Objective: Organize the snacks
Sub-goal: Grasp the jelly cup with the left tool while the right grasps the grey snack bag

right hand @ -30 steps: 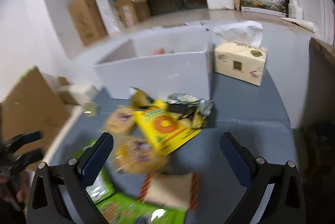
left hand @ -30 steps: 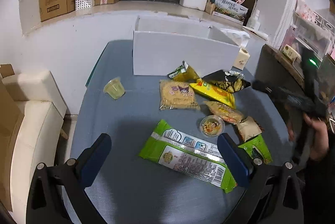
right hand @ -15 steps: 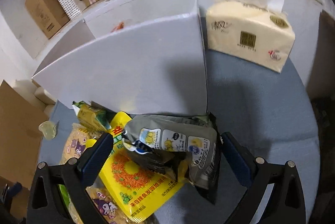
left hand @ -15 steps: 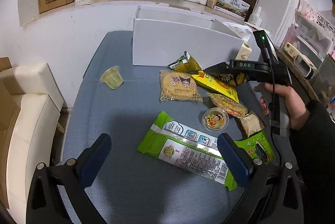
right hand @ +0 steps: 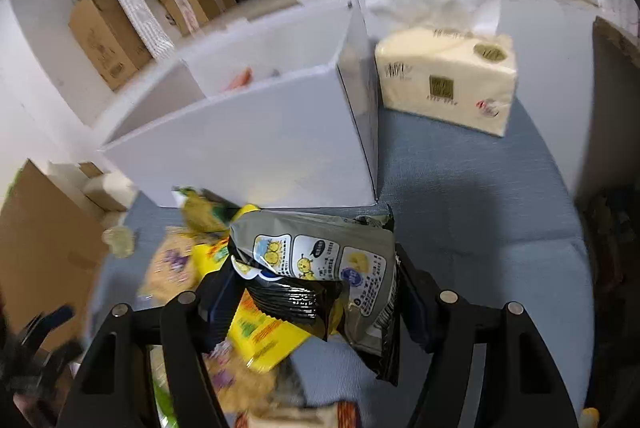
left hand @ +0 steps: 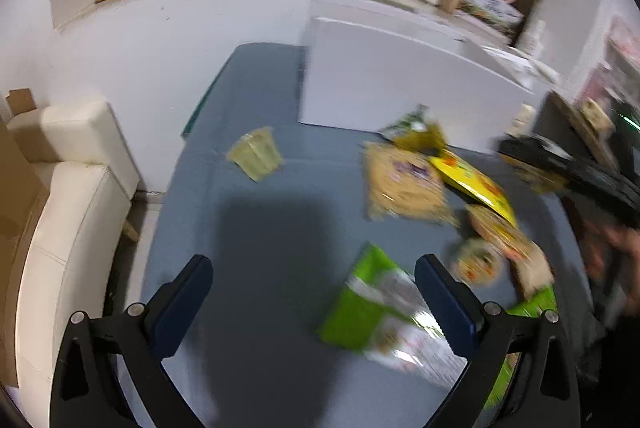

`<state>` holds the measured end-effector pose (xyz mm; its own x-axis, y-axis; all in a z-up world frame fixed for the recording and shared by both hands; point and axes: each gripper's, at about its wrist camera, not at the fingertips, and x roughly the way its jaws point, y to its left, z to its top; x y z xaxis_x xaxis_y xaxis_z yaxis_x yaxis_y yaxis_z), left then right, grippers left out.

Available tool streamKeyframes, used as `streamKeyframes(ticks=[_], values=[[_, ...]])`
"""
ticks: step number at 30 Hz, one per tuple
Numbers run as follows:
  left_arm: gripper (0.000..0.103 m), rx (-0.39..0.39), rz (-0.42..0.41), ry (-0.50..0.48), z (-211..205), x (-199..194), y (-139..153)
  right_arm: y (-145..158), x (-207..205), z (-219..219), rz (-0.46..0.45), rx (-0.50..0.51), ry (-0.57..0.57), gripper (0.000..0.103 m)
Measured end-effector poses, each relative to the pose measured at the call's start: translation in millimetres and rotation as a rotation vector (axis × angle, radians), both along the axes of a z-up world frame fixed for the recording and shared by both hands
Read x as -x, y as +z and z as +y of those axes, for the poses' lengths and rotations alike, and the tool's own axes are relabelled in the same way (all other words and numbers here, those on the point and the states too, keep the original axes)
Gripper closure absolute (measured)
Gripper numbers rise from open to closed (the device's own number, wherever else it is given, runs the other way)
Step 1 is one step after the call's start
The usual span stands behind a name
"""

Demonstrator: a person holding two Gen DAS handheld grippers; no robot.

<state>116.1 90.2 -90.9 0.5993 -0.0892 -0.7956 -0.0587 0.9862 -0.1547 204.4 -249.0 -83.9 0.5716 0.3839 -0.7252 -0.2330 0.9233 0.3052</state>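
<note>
In the right wrist view, the right gripper [right hand: 316, 300] is clenched on a grey and black foil snack bag with yellow cartoon figures [right hand: 320, 268], at the lower centre of the frame. The bag is held between the two fingers, above the blue-grey tablecloth [right hand: 480, 228]. Under it lies a flat yellow snack packet [right hand: 260, 332], and to the left a pale noodle packet with purple print [right hand: 172, 268], which is blurred. Behind the bag, in the middle of the frame, stands a large white open box [right hand: 248, 148]. At the upper right a cream tissue pack [right hand: 448, 80] stands just beside the right wall of the box.

In the left wrist view, the left gripper [left hand: 312, 292] is released, with its blue fingers wide apart and nothing between them, at the bottom of the frame. A long green snack bag [left hand: 384, 320] lies at the lower right, partly behind the right finger. A small pale green jelly cup [left hand: 256, 154] lies alone left of centre, well apart from the other snacks.
</note>
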Motion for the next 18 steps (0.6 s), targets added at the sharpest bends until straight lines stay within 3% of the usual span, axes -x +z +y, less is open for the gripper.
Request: streamKeyframes(ticks=[6, 12, 15, 18], values=[[0.000, -0.026, 0.024, 0.036, 23, -54, -11, 29, 58, -10, -0.071, -0.076, 0.034, 0.030], [0.004, -0.072, 0.062, 0.048, 30, -86, -24, 51, 71, -3, -0.150, -0.077, 0.028, 0.030], [0.016, -0.084, 0.077, 0.048, 28, -92, -30, 49, 72, -1, -0.151, -0.076, 0.033, 0.030], [0.043, -0.118, 0.102, 0.037, 23, -100, -38, 46, 74, 0, -0.145, -0.082, 0.042, 0.030]])
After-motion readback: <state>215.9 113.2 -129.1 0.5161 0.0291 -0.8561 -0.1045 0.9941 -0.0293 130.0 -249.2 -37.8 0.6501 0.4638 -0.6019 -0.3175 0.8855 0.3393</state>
